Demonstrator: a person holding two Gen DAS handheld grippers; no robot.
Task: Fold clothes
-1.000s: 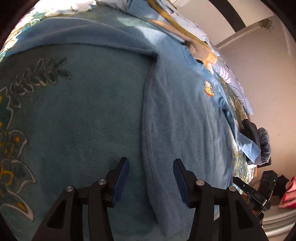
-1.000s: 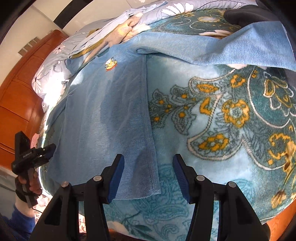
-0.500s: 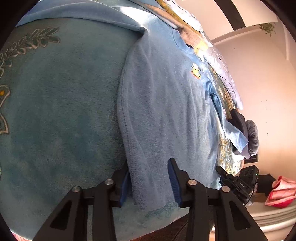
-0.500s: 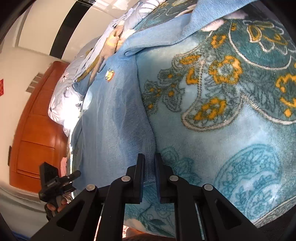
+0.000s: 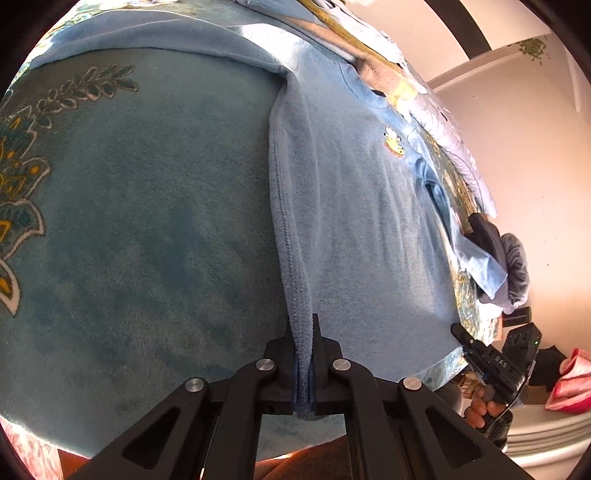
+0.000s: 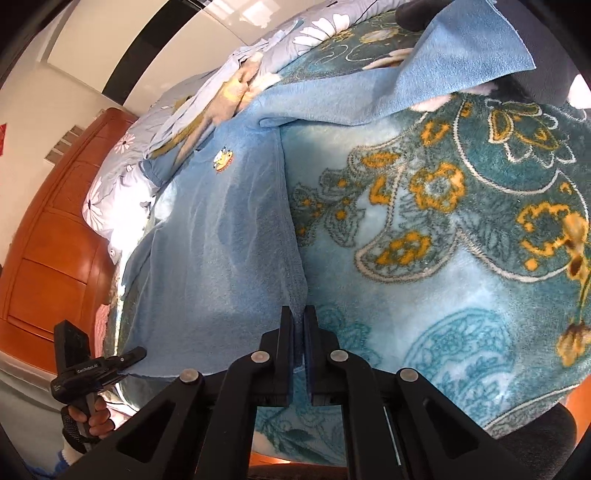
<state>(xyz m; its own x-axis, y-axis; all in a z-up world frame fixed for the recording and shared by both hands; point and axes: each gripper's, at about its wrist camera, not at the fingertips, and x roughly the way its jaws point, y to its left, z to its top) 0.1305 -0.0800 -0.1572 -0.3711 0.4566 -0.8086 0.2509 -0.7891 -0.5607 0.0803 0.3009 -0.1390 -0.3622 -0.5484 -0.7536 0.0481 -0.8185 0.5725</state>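
Left tongs clamped tight on the side hem of the light blue fleece sweatshirt, fabric pinched between the pads at the bottom corner. Sweatshirt lies flat, front up, on the teal plush blanket with gold floral print that covers the bed, small yellow cartoon patch on the chest. One sleeve stretches sideways across the blanket. Floral grey-white quilt bunched above the collar, orange wooden headboard at far left in the right wrist view. Right tongs squeezed shut on the opposite bottom hem corner. Other sleeve drapes over a dark grey garment pile. Pink folded cloth beside the bed.
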